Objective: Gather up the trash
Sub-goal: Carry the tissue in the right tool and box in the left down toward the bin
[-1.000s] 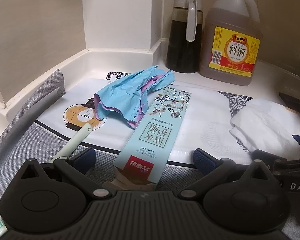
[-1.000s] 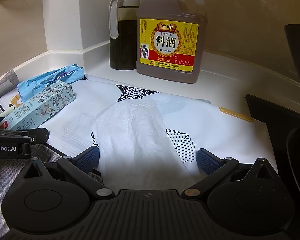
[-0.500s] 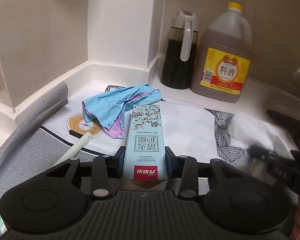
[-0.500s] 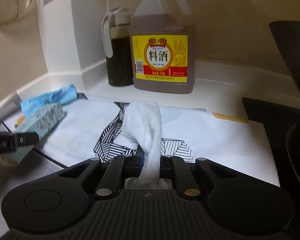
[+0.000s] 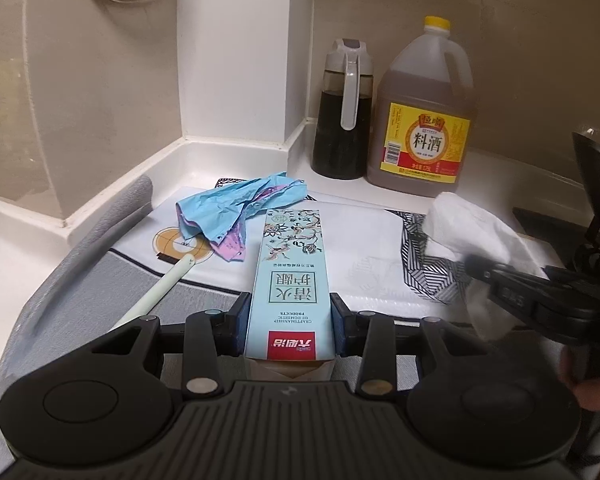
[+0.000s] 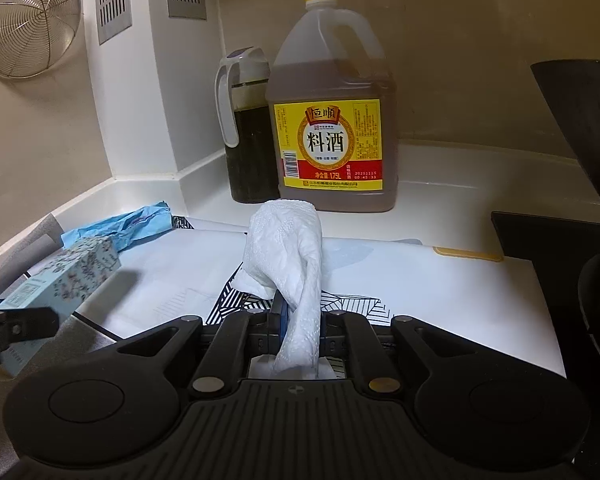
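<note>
I am working two hand-held tongs over a white table in a kitchen corner, and both are loaded. My left tongs [image 5: 291,320] are pressed against the two long sides of a pale blue toothpaste box [image 5: 290,280], pinching it near its red-labelled end; the rest of the box points straight ahead of them. My right tongs [image 6: 300,320] are nearly closed on a crumpled white paper towel [image 6: 290,256], which stands up out of the pinch and flops forward.

Both pieces appear lifted off the patterned mat [image 6: 440,280] that covers the table, though I cannot tell how high. So I judge the picking-up step done for these two, and the carrying step in hand.

Ahead and slightly left of my left tongs, a crumpled blue wrapper [image 5: 240,208] lies on the mat, not yet collected. A pale green stick [image 5: 160,284] lies beside my left tongs, on their left. Well beyond both tongs, against the wall, stand a dark sauce jug [image 6: 248,128] and a large cooking wine bottle [image 6: 334,120], touching or nearly so.

No bin shows in either view. The next move calls for keeping both pinches firm while I carry the box and towel to wherever trash goes, steering clear of the bottles, then returning for the wrapper.
</note>
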The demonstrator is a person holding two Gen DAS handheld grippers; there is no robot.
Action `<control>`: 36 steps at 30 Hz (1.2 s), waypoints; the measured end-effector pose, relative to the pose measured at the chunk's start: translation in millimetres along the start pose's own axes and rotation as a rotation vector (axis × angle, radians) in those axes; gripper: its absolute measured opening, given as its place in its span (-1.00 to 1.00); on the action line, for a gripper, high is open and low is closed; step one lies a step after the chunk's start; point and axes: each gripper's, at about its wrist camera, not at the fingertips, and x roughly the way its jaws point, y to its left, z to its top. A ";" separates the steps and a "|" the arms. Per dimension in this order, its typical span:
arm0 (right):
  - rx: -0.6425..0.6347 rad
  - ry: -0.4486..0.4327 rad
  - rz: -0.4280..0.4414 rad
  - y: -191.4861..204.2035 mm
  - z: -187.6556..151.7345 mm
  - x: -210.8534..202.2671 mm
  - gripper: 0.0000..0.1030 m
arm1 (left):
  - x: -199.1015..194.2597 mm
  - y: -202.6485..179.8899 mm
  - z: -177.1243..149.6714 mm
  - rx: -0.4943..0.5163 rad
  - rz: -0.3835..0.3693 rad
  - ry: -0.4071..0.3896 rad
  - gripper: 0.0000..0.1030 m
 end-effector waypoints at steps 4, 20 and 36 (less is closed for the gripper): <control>0.001 0.001 0.007 1.3 -1.1 0.4 -0.81 | -22.3 -4.7 -5.3 0.008 -0.003 -0.003 -0.15; 0.046 0.003 0.040 -4.1 -3.0 -2.5 -0.81 | -163.7 18.4 -78.5 -0.062 0.032 -0.021 -0.15; -0.143 -0.066 0.343 42.1 -60.6 -216.2 -0.81 | -301.8 67.5 -202.8 -0.156 0.193 -0.033 -0.15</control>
